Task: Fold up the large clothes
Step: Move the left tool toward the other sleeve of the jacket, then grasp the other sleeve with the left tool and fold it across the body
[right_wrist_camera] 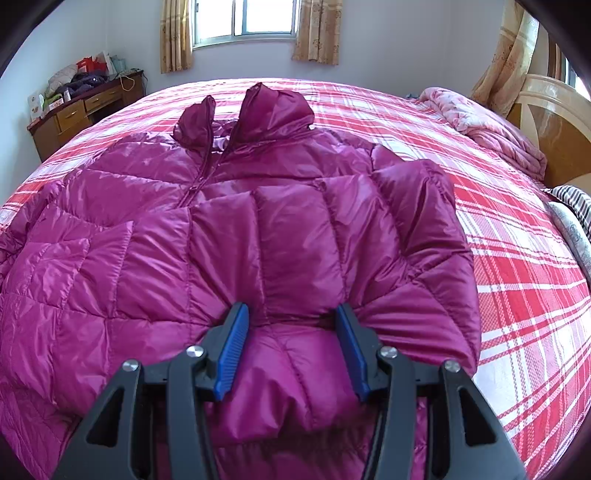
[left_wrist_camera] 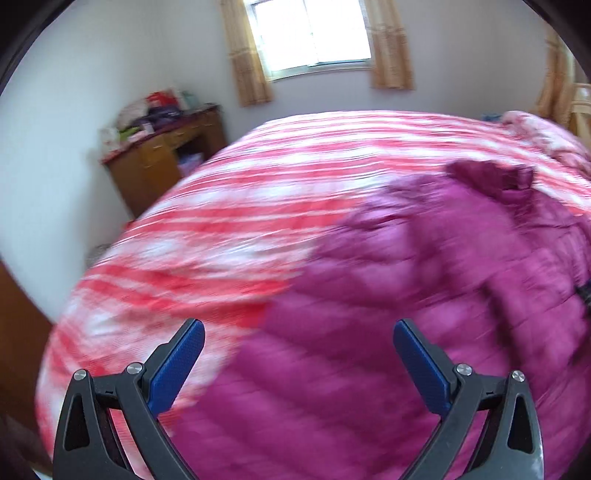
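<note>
- Right wrist view: a bed (right_wrist_camera: 517, 280) under a red-and-white plaid sheet fills most of the frame, in a pale-walled room with a window (right_wrist_camera: 245, 18) and tan curtains (right_wrist_camera: 317, 29) behind it.
- The jacket (right_wrist_camera: 229, 236) (magenta, quilted, hooded) lies spread front-up on the sheet, its hood (right_wrist_camera: 275, 107) toward the window and its zip partly undone at the neck.
- One sleeve (right_wrist_camera: 424, 206) is folded in across the chest.
- The right gripper (right_wrist_camera: 291, 314) has its blue pads (right_wrist_camera: 232, 347) set about halfway apart, with a puffy fold of the jacket bulging up between them; the pads press into that fold on both sides.
- The left gripper (left_wrist_camera: 297, 326) is spread wide and holds nothing, hovering above the jacket (left_wrist_camera: 406, 314) near its edge on the sheet; this view is heavily blurred.
- A wooden desk (right_wrist_camera: 85, 107) piled with clutter stands against the wall at far left, well apart from the jacket.
- A pink quilt (right_wrist_camera: 491, 125) is bunched at the far right by the headboard (right_wrist_camera: 554, 122), with a striped cloth (right_wrist_camera: 576, 199) just below it.
- Bare sheet runs in a broad band right of the jacket, and a narrower strip shows beyond the hood.
</note>
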`<state>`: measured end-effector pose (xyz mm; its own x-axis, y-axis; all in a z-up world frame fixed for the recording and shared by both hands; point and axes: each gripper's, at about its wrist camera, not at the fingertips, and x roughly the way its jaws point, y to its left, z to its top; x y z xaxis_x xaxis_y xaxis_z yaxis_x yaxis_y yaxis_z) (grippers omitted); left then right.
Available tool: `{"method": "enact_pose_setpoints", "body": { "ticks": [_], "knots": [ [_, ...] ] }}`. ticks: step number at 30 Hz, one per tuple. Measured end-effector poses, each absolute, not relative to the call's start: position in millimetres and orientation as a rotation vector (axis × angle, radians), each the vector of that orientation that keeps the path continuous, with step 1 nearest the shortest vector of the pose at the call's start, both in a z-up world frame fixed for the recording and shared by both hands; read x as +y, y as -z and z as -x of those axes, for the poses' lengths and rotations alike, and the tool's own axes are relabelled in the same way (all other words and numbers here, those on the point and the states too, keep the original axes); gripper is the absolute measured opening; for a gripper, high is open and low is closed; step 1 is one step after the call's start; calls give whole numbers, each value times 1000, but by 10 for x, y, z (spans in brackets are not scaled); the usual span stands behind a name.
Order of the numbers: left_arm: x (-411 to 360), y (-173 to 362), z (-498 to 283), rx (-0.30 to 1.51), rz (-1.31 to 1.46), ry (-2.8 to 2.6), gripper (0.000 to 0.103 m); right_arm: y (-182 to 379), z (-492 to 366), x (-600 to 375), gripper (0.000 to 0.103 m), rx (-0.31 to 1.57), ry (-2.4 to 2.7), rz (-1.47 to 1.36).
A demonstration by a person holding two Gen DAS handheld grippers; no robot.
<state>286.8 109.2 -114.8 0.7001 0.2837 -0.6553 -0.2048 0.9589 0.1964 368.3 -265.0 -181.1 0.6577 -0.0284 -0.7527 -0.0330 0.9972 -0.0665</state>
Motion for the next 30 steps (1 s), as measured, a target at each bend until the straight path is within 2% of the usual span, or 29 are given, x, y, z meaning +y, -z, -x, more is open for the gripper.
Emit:
{"method": "enact_pose_setpoints", "body": {
  "ticks": [4,6,8,13,14,15,18,26,30],
  "knots": [
    [1599,1264,-2504,782,-115,-354,102,1702,-3570,-2694,58,852,-26,23],
    [1755,1365,-2328,806,-86,-354,102,1588,-3427,-2689,65,823,-47,-18],
    [1821,1465,-2224,834,-42,-314,102,1504,-3268,-2610,77,789,-83,-10],
    [1724,1702,-2223,866,-10,-255,100,1469,-2956,-2448,78,743,-138,64],
    [1721,1726,-2228,865,-8,-259,94,1463,-2902,-2446,78,732,-148,63],
    [1716,1736,-2238,867,2,-249,68,1449,-2853,-2450,78,721,-154,63],
    [1703,1629,-2218,846,-8,-215,19,1417,-2751,-2516,78,686,-153,54],
    [1866,738,-2366,654,-120,-327,16,1487,-2726,-2731,78,676,-106,12],
    [1506,345,-2462,552,-259,-322,15,1526,-2722,-2818,78,685,-98,-10]
  ]
}}
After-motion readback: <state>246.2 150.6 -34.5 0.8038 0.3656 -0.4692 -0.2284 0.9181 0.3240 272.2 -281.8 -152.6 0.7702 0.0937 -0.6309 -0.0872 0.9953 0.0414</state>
